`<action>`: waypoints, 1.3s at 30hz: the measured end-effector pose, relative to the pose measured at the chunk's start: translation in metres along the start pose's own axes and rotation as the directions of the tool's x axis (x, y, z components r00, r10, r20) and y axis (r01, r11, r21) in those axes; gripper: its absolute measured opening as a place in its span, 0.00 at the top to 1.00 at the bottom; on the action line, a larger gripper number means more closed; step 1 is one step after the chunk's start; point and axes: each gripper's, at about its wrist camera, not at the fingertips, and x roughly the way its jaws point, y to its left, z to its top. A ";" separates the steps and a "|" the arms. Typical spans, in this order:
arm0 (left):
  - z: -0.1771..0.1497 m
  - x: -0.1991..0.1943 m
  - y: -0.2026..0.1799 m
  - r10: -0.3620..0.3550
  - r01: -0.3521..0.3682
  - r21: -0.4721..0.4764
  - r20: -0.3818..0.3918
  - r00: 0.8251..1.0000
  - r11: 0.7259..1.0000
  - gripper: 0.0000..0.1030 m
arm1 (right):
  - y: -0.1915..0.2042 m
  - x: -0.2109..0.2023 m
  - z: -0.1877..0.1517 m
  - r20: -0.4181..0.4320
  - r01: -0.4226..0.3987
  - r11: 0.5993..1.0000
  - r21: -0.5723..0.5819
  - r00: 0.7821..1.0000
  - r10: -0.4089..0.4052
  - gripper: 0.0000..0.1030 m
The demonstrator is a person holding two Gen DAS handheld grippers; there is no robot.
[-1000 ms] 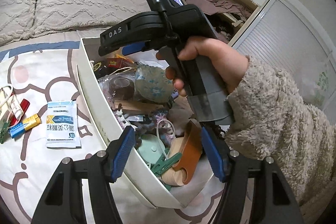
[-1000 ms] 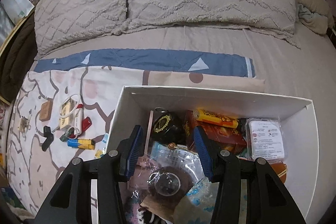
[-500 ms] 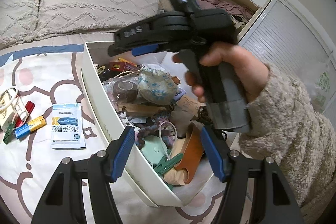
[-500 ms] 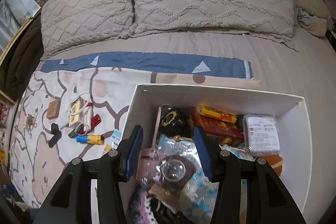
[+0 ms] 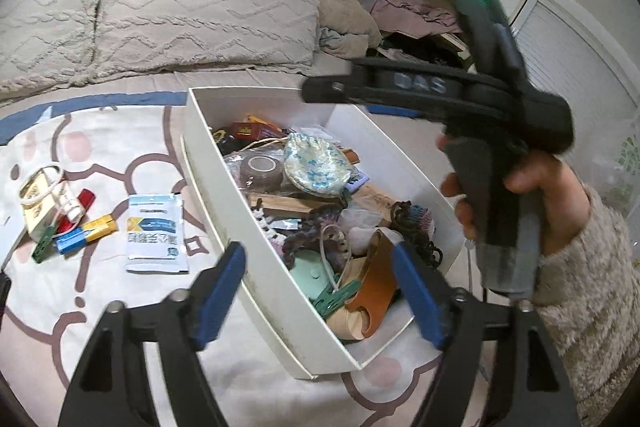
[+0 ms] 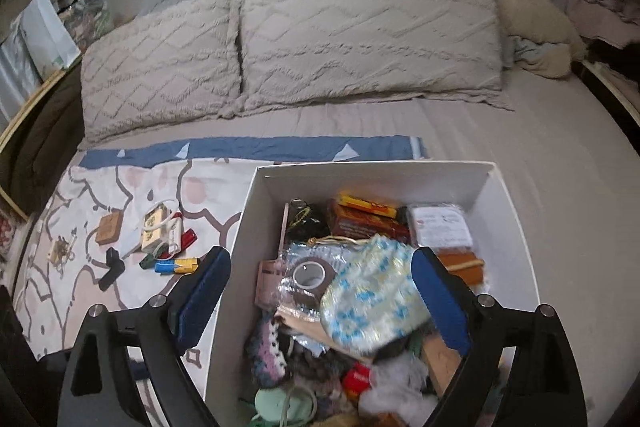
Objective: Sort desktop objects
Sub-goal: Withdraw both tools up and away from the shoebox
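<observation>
A white cardboard box (image 6: 516, 223) sits on a patterned bedspread (image 5: 100, 131), crammed with small clutter. Both hand-held grippers hover above it.

The left gripper (image 5: 320, 287) has just been opening its blue-padded jaws; they stand apart, straddling the near wall of the box, and the pads press on nothing. Below them, in the near corner of the box, lie a green clip (image 5: 334, 297), a tan leather loop (image 5: 374, 287) and a mint-green round case (image 5: 310, 267).

The right gripper (image 6: 322, 301) has also just been opening its jaws, and they now stand wide and empty. Between them, lower down in the box, rests a blue-flowered fabric pouch (image 6: 372, 301), with a brown roll of tape (image 6: 308, 277) just beside it. In the left wrist view a hand (image 5: 536, 203) in a fuzzy beige sleeve (image 5: 592, 303) holds this gripper's dark handle above the box, and the view is blurred.

To the left of the box, on the bedspread, lie a white sachet with blue print (image 5: 154, 233), a blue and yellow item (image 5: 84, 233), a red item (image 5: 82, 203) and a small cream carton (image 5: 38, 195) with a white cord. Two knitted beige pillows (image 6: 360, 27) lie at the head of the bed.
</observation>
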 end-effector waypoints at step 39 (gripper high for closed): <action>-0.059 -0.109 0.006 0.269 -0.278 -0.003 0.255 0.929 0.961 0.00 | 0.053 -0.118 -0.132 0.219 0.064 0.995 0.073 0.973 -0.079 0.00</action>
